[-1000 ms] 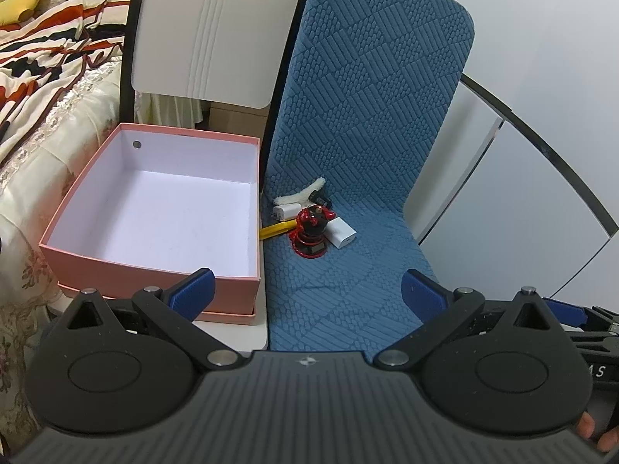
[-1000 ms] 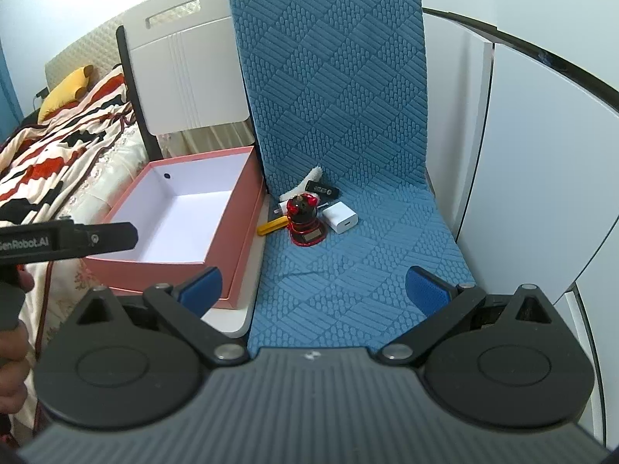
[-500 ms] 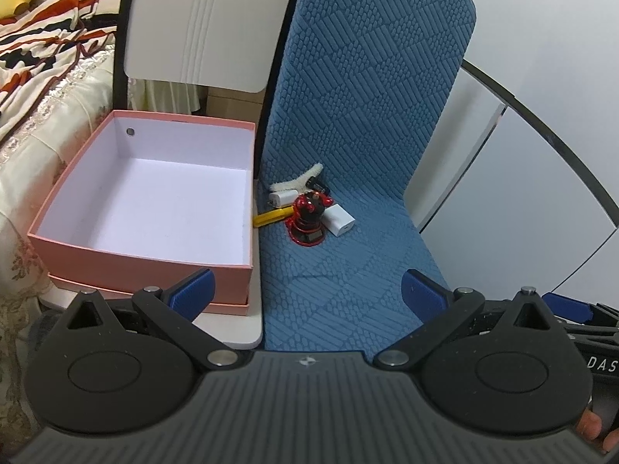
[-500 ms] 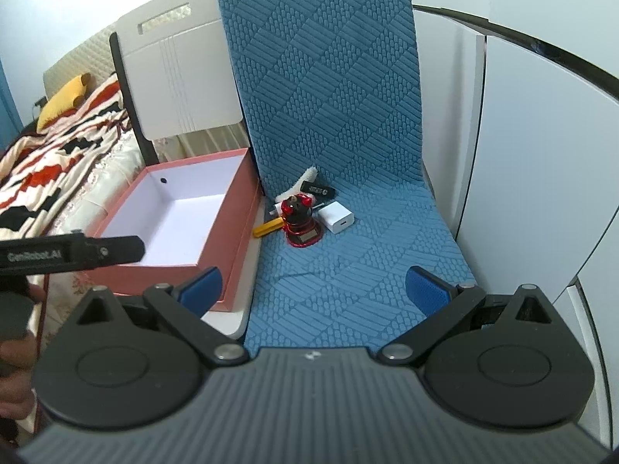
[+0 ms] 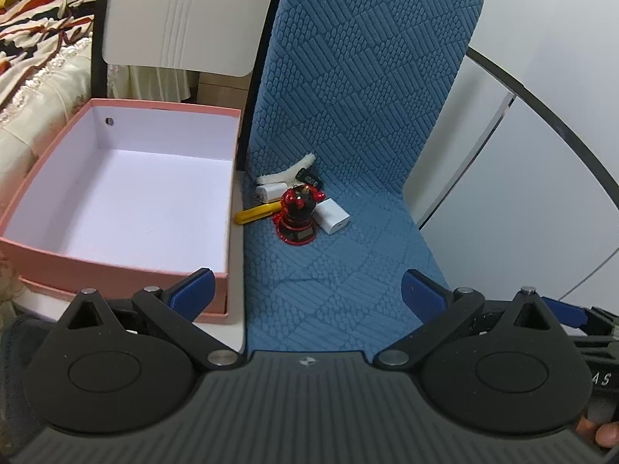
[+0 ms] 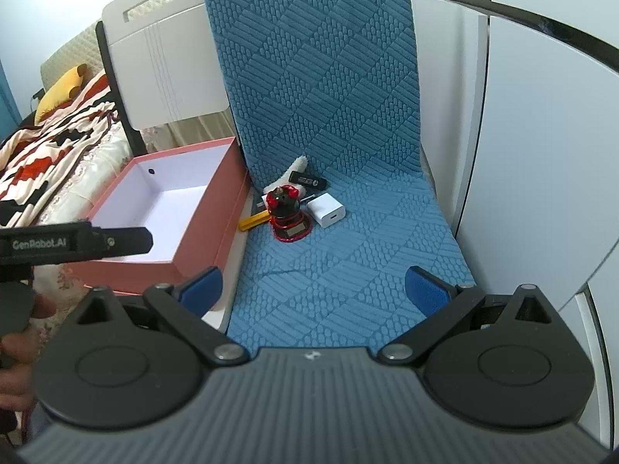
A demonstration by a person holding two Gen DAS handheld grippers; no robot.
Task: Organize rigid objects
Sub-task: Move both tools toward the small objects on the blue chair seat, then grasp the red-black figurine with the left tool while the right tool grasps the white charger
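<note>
A small pile lies at the back of the blue chair seat (image 5: pixel 329 270): a red-and-black figurine (image 5: pixel 297 216), a white charger cube (image 5: pixel 333 221), a yellow bar (image 5: pixel 257 212), a second white plug (image 5: pixel 271 192), a black USB stick (image 5: pixel 309 177) and a white fluffy piece (image 5: pixel 288 172). The same figurine (image 6: pixel 287 212), charger (image 6: pixel 327 210), USB stick (image 6: pixel 307 180) and yellow bar (image 6: pixel 253 220) show in the right wrist view. An empty pink box (image 5: pixel 116 193) with white inside stands left of the chair. My left gripper (image 5: pixel 307 290) and right gripper (image 6: pixel 313 284) are open, empty, well short of the pile.
The pink box (image 6: pixel 170 208) rests on a white chair (image 5: pixel 174 11) next to a bed with a patterned quilt (image 6: pixel 46 150). White cabinet doors (image 6: pixel 541 135) stand right of the blue chair. The left gripper's body (image 6: pixel 73 241) reaches in at the right view's left edge.
Both grippers have moved forward toward the chair seat, so the pile and box look larger. Both stay open; nothing was picked up.
</note>
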